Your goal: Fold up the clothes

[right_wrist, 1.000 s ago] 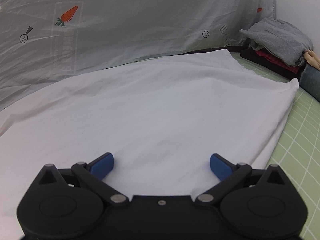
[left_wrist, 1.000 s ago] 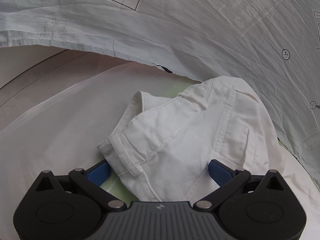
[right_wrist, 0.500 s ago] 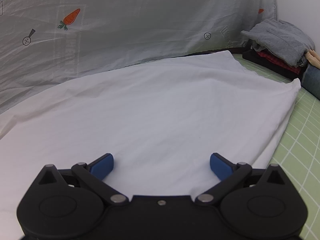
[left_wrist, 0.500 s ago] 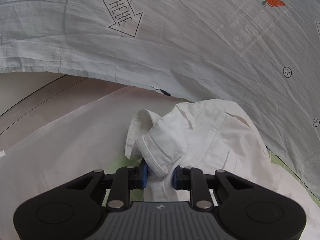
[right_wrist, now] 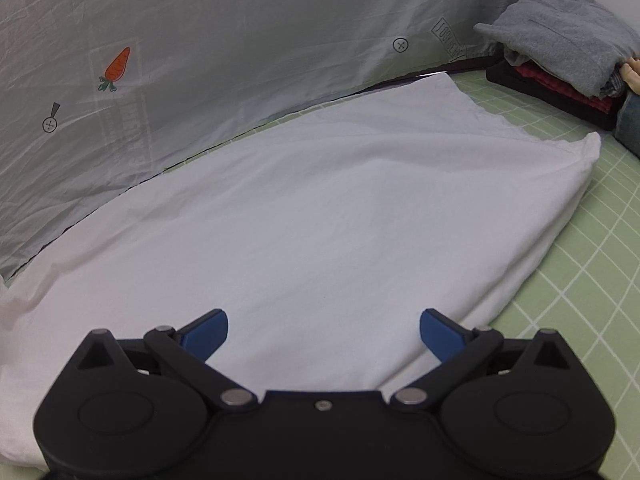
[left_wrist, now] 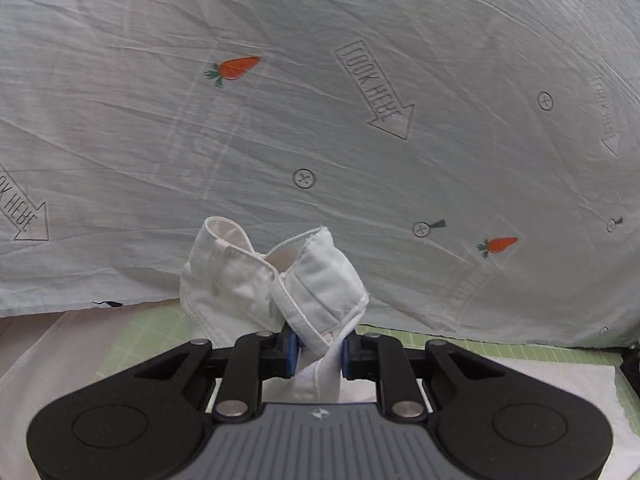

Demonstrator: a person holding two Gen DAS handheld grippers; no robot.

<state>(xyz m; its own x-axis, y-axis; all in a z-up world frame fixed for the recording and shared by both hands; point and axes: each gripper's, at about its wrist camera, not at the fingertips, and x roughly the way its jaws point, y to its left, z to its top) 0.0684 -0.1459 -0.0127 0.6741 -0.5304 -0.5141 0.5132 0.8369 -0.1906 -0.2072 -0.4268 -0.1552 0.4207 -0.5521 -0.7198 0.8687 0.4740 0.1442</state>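
A small white denim garment [left_wrist: 280, 280] hangs bunched and lifted off the surface in the left wrist view. My left gripper [left_wrist: 318, 350] pinches its thick hemmed edge, and the jaws are still closing on the fabric between the blue pads. In the right wrist view my right gripper [right_wrist: 324, 330] stands open with nothing between its fingers. It hovers over a large white cloth [right_wrist: 340, 208] spread flat on the green grid mat [right_wrist: 580, 280].
A pale sheet printed with carrots and arrows [left_wrist: 320, 120] hangs as a backdrop behind the work area. A pile of folded clothes [right_wrist: 560, 48], grey on top of red and black, sits at the far right of the mat.
My left gripper went from wide open around the lying garment to closed on its edge, then lifted it and swung toward the backdrop. The right gripper shifted slightly and stayed open.
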